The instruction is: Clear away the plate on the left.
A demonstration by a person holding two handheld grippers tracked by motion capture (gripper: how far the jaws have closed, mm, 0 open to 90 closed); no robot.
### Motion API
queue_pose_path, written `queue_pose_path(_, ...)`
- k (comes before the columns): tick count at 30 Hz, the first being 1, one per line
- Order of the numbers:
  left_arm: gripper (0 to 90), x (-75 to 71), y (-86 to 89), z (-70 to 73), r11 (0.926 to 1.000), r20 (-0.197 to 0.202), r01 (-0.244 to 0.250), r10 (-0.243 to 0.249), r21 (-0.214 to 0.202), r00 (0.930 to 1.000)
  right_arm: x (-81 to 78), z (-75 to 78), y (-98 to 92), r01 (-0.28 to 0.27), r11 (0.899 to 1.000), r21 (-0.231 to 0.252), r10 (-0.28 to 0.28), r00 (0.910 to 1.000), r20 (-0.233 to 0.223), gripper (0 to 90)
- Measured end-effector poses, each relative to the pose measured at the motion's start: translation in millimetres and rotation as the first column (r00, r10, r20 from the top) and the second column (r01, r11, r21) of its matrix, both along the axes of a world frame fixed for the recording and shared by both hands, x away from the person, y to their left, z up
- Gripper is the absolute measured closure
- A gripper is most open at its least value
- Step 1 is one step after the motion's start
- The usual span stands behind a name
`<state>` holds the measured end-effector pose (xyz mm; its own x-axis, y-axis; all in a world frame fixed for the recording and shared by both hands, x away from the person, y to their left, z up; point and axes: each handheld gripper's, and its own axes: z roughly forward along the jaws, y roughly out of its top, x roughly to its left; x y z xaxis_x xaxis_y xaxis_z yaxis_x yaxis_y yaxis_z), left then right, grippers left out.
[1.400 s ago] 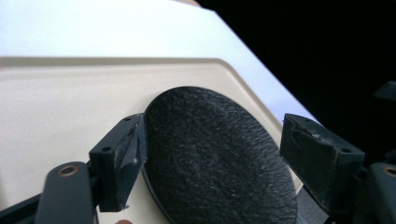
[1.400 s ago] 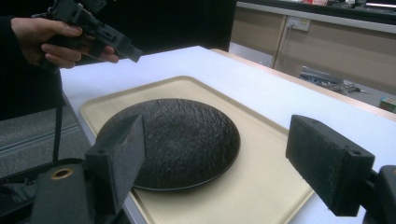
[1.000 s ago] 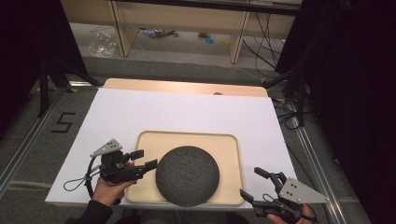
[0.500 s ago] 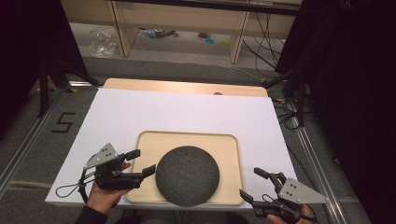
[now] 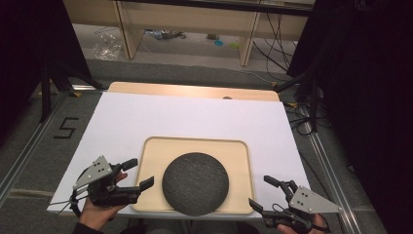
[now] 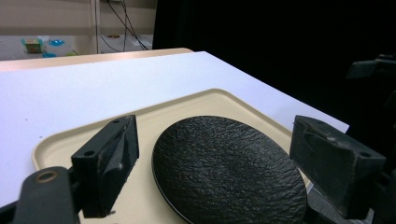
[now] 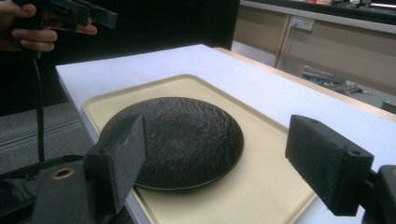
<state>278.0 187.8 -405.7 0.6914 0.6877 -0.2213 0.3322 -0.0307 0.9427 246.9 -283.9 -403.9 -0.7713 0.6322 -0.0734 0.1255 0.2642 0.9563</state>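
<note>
The near rim of the dark plate (image 6: 229, 172) was cut off by the bottom edge in the left gripper view. Small things on the far floor (image 5: 221, 43) were too small to tell.

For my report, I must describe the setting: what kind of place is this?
Probably a lab or workshop set up for recording: a white-topped table on floor rails, loose cables under wooden benches, and dark curtains at the sides.

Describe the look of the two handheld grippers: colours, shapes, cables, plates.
Both are black. The left gripper and right gripper each carry a grey three-cornered plate with small holes on top and end in two blocky, flat-faced black jaws. A thin dark cable loops from the left one. No sleeve shows at either hand.
</note>
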Motion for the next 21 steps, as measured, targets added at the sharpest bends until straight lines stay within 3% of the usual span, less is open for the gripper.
queue_pose_path(4, 15.4, -4.1, -1.1, -1.0, 0.9994, 0.004, 0.003, -0.003, 0.034, 1.0, 1.3, -1.1, 0.4, -0.009, 1.0, 0.011, 0.009, 0.9999, 0.008, 21.9)
queue_pose_path(11, 15.4, -13.6, -7.8, -4.8, 0.9992, 0.014, -0.003, 0.003, 0.041, 0.9999, 0.6, -0.4, -1.8, -0.001, 1.0, -0.006, 0.001, 1.0, 0.001, 21.9)
queue_pose_path(15, 15.4, -12.1, -6.8, -6.2, 1.0, 0.0, 0.005, -0.005, 0.006, 1.0, 0.9, -0.5, -1.2, -0.004, 1.0, -0.007, 0.004, 1.0, 0.003, 21.9)
queue_pose_path(21, 15.5, -10.4, -5.8, -6.6, 0.9999, 0.001, -0.002, 0.002, 0.011, 1.0, 0.4, -0.3, 0.3, -0.003, 1.0, -0.001, 0.003, 1.0, 0.005, 21.9)
